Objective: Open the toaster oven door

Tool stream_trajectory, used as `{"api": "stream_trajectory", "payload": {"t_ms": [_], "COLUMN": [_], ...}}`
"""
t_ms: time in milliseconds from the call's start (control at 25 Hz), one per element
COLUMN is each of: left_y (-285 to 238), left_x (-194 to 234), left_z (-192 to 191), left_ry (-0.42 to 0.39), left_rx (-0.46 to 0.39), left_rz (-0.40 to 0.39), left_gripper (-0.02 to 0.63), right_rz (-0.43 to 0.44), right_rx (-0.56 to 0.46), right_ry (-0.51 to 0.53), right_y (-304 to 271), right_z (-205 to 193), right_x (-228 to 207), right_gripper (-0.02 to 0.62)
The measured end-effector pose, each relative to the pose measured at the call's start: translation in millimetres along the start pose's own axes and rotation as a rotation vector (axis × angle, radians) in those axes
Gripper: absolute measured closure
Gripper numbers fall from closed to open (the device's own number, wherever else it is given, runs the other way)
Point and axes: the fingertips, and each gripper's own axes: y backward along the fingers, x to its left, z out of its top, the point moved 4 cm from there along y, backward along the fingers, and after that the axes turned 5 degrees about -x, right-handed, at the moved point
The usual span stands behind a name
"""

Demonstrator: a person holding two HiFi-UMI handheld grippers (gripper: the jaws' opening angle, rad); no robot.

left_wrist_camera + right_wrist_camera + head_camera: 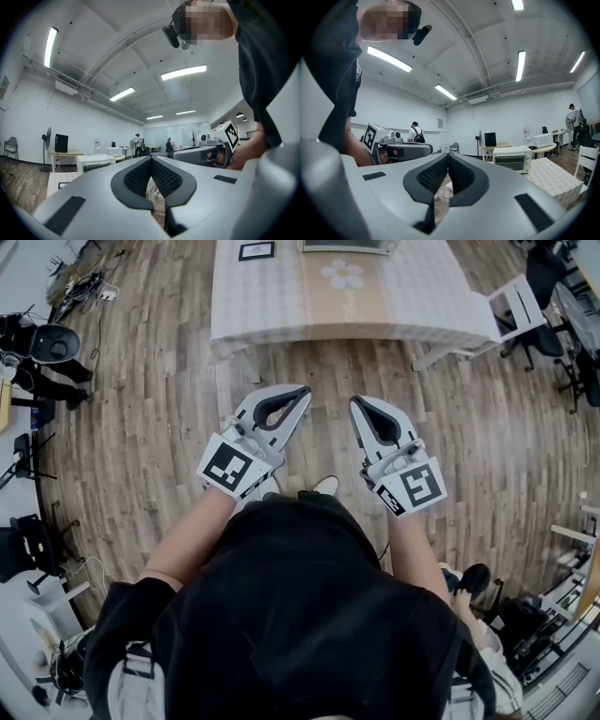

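Observation:
The white toaster oven [513,159] stands on a table with a checked cloth [281,315]. Its door is closed. The head view catches only its front edge [347,245] at the top of the picture, and the left gripper view shows it small and far off [96,162]. I stand back from the table with wood floor between us. My left gripper [302,390] and right gripper [356,401] are held side by side at waist height, pointing at the table. Both are shut with nothing between the pads. Each gripper view shows its own jaws pressed together [151,159] [448,155].
A small framed picture [256,250] lies on the table left of the oven. A white chair [511,306] stands at the table's right end. Dark equipment and stands [42,343] crowd the left wall. Other people stand by desks far across the room [415,133].

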Motion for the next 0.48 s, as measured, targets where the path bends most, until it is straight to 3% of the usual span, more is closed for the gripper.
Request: {"api": "stream_trajectory", "payload": {"t_ms": [480], "left_y": [-49.1], "left_x": [-29.1], "left_z": [-7.4], "left_ry": [-0.023], "left_rx": [0.019], "left_rz": [0.026], "left_gripper": [0.592], "right_rz": [0.012], "right_rx": [0.010], "right_ry": [0.001], "right_y": [35.9], "right_z": [-7.9], "right_x": [-43.3], "right_gripper": [0.575]}}
